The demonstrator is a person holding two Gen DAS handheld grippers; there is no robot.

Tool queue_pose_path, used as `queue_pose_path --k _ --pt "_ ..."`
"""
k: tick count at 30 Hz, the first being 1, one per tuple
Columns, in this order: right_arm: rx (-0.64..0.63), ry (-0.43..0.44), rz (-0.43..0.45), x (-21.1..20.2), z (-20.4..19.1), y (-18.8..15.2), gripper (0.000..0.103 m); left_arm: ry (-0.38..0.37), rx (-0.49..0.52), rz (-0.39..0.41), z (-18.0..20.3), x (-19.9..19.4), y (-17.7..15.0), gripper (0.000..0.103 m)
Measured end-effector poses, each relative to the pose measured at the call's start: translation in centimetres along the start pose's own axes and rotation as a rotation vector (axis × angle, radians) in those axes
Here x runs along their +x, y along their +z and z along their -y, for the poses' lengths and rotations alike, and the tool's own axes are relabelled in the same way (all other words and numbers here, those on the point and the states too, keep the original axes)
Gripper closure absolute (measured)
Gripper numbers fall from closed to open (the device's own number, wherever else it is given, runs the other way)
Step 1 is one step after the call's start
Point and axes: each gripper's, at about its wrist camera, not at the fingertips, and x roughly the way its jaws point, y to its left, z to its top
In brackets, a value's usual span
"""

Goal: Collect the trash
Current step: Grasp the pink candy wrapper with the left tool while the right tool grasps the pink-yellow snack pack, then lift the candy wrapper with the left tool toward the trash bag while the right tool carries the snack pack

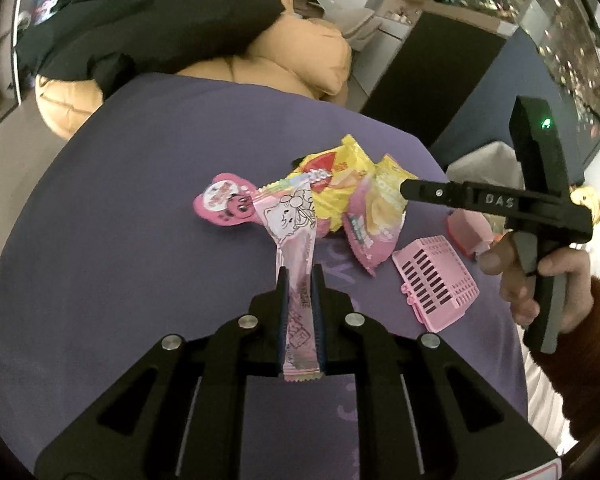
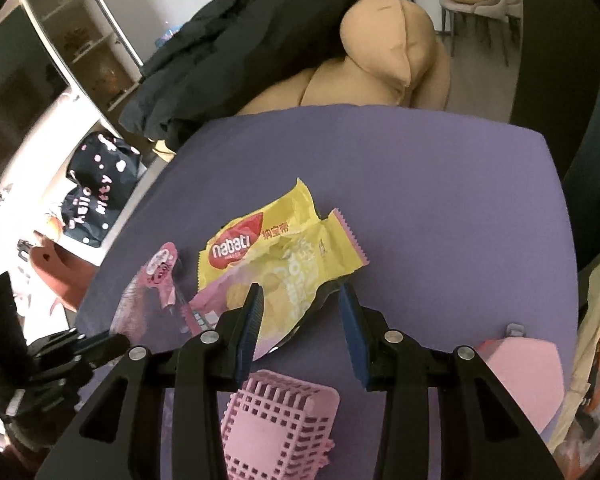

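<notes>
The yellow wrapper (image 2: pixel 276 256) carries "nabati" in white on a red badge. The dark bag (image 2: pixel 96 196) beside the tabletop reads "Hello Kitty". The right gripper (image 1: pixel 404 190) bears "DAS".

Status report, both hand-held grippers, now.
Left hand-held gripper shut on pink wrapper. Right hand-held gripper open over yellow wrapper. Pink basket nearby.

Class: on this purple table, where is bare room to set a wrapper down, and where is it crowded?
Bare: the purple table beyond the yellow wrapper, toward the tan cushion. Crowded: near edge, around the wrappers and pink basket.
</notes>
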Motion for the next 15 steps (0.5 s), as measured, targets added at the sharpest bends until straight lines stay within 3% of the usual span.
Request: queue_pose_path --k 6,9,11,15 --pt "-0.039 0.008 -0.007 1.9 -1.1 0.2 0.066 0.0 -0.022 -0.01 -1.1 -0.2 -0.9 0.093" --pt "-0.086 0.03 -0.017 2.0 -1.8 0.1 0.083 -0.013 -0.029 -0.023 -1.4 0.0 -1.4 0.091" --pt "-0.121 0.028 -0.009 1.6 -2.3 -0.1 0.093 -0.029 -0.031 -0.029 -1.4 0.0 -1.6 0.085" --pt "-0.164 0.041 0.015 0.1 -3.0 -0.5 0.098 -0.038 -0.039 -0.028 -1.3 0.2 -1.4 0.078"
